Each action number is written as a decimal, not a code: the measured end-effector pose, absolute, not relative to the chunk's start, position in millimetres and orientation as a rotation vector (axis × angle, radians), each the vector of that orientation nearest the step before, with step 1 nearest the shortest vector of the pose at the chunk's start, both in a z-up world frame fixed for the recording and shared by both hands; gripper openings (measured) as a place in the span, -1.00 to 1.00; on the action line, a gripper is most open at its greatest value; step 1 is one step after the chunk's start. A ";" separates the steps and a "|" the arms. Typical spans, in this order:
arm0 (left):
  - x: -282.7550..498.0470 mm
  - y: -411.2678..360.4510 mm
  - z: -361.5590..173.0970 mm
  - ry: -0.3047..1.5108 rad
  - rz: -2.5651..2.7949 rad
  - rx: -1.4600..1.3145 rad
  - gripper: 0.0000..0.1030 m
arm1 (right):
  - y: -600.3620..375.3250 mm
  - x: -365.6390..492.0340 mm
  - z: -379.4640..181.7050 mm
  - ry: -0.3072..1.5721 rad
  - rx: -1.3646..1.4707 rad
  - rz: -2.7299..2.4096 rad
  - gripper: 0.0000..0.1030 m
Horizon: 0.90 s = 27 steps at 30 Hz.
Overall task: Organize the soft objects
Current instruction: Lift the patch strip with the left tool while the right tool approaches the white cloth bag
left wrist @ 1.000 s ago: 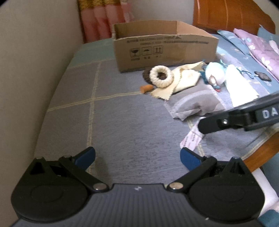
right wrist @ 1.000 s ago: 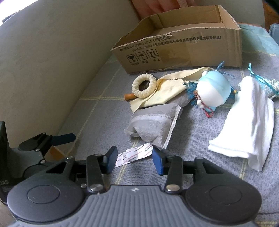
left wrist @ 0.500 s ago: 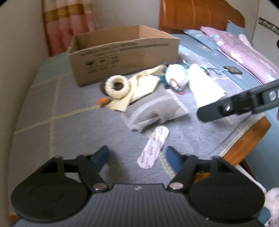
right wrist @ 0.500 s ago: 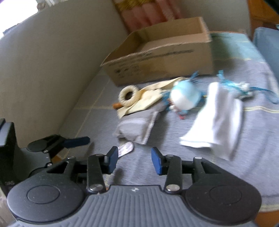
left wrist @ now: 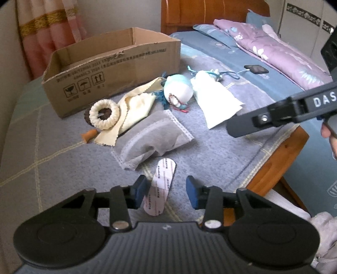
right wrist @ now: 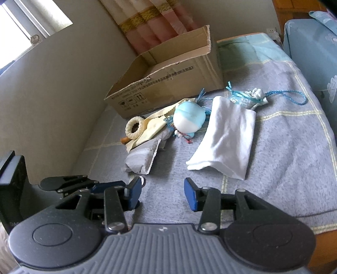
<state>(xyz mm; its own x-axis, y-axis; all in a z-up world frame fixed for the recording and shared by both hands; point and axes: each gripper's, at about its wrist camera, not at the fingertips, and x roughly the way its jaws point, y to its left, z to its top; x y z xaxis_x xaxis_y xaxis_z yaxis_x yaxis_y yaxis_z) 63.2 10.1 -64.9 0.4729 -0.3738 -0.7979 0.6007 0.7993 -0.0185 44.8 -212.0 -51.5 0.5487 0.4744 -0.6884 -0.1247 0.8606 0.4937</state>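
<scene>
Between left gripper [left wrist: 166,191] fingers: white strip [left wrist: 160,187] | spread, not touching

pink curtain [right wrist: 160,25] by a bright window [right wrist: 27,31] — wooden headboard [left wrist: 210,14] behind.

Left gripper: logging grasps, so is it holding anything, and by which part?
Nothing is held: the left gripper is open, its jaws either side of the white printed oval strip.
</scene>
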 end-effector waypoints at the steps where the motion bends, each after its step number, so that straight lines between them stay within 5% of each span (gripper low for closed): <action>1: 64.0 9.7 -65.1 0.897 -0.602 0.289 -0.19 | -213.3 43.7 -52.3 0.926 0.421 0.367 0.06; 8: 66.7 7.0 -62.5 0.912 -0.616 0.347 -0.23 | -224.3 38.7 -56.0 0.902 0.462 0.375 0.11; 15: 65.5 0.9 -61.1 0.923 -0.666 0.369 -0.65 | -224.8 39.1 -59.3 0.896 0.468 0.385 0.12; 27: 58.6 1.7 -53.7 0.919 -0.651 0.343 -0.72 | -228.9 34.1 -58.6 0.882 0.466 0.370 0.13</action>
